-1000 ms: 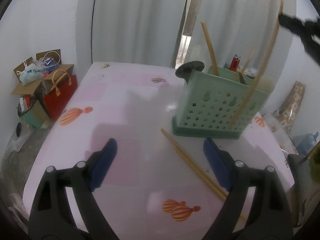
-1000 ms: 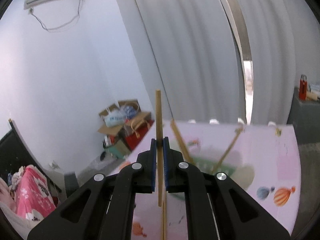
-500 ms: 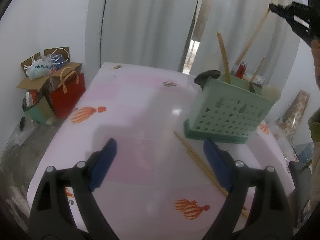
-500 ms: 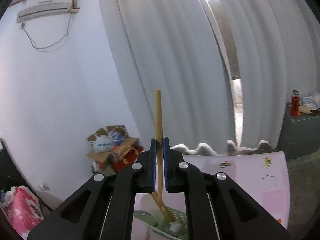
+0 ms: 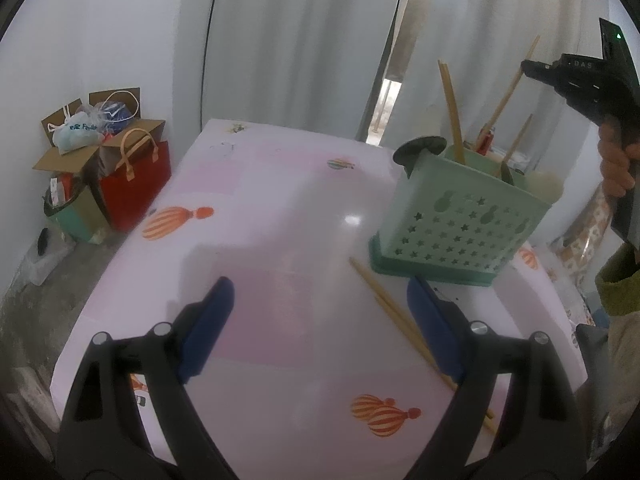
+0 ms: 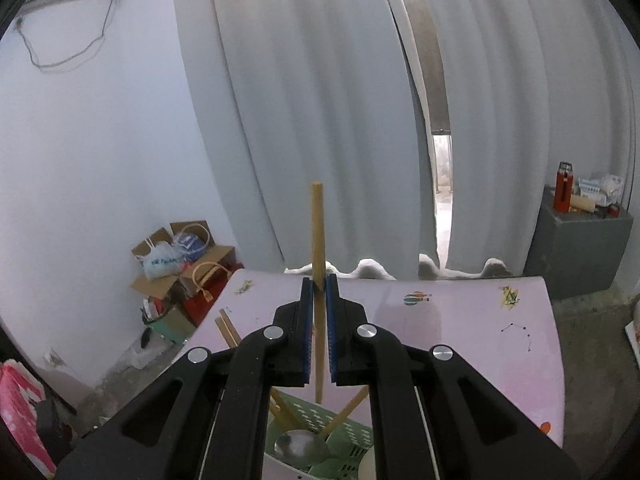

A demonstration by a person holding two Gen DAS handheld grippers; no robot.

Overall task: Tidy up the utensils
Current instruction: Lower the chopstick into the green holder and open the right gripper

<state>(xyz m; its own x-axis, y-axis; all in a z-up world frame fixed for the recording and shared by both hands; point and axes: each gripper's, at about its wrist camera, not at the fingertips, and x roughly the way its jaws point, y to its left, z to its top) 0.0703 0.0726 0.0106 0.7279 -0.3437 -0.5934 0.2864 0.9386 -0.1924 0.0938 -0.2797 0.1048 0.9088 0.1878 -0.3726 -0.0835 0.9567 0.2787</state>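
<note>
Left gripper (image 5: 316, 324): jaws spread wide, nothing between them, hovering low over the table (image 5: 280, 208). Two chopsticks (image 5: 404, 324) lie loose beside its right finger, just in front of the green caddy (image 5: 456, 228). Right gripper (image 6: 319, 334): clamped on one chopstick (image 6: 318, 240), held upright. A second ago it was off to the side; it has since travelled until the stick's lower end hangs over the caddy's opening. Judgement: insertion is imminent; the table pair remains outstanding.
</note>
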